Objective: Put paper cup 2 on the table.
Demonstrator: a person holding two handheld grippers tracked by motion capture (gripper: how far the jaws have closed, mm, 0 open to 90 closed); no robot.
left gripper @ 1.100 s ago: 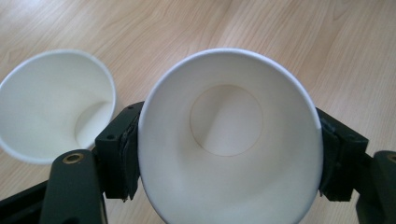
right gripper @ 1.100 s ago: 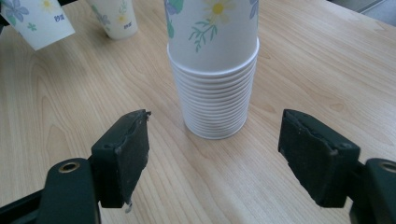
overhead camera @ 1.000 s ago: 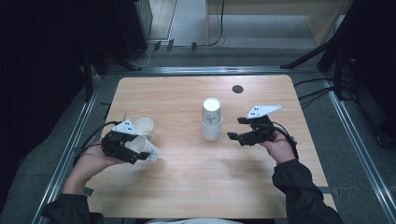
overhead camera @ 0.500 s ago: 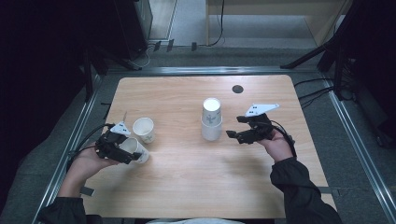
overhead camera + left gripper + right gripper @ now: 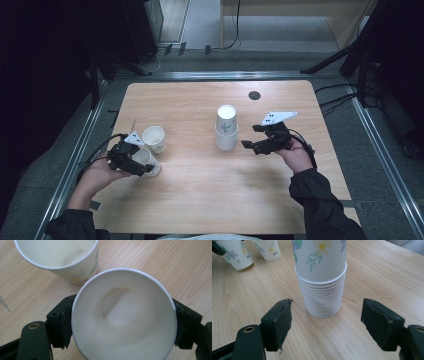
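A paper cup [image 5: 124,315] is clamped between the left tongs [image 5: 131,161] near the worktop's [image 5: 200,195] left edge (a second cup [image 5: 154,138] just beside); the right tongs [image 5: 256,142] are held apart beside the cup stack [image 5: 226,127]

Wide-parted jaws of the right gripper [image 5: 325,325] before an upside-down cup stack [image 5: 321,277], 2 flowered cups [image 5: 235,253] far left.

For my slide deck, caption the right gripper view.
Open right tool faces an upside-down stack of floral paper cups on the wooden table.
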